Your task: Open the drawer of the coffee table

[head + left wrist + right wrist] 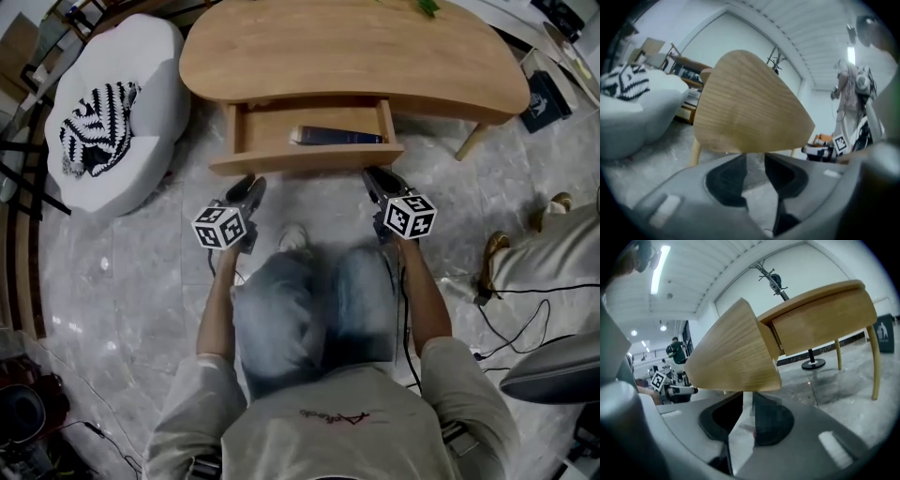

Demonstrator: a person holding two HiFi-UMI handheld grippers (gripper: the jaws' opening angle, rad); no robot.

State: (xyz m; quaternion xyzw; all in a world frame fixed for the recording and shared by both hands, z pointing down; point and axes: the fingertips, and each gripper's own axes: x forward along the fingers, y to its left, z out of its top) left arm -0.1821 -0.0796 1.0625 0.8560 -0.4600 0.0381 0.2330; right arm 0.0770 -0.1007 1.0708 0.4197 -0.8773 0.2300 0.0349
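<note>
The wooden coffee table (347, 47) has its drawer (309, 157) pulled out toward me, with a dark book (337, 137) lying inside. My left gripper (248, 186) sits at the left end of the drawer front, my right gripper (378, 176) at the right end. In the left gripper view the drawer front (750, 108) hangs just above the left gripper (755, 159), whose jaws stand apart with floor showing between them. In the right gripper view the right gripper (747, 397) shows a narrower gap beneath the drawer front (733, 357). Whether the tips touch the wood's lower edge I cannot tell.
A white pouf (122, 103) with a black-and-white knitted cloth (94, 127) stands left of the table. My knees (309, 300) are close behind the grippers. Another person's leg (553, 248) and cables (511, 319) lie at the right, near a table leg (473, 141).
</note>
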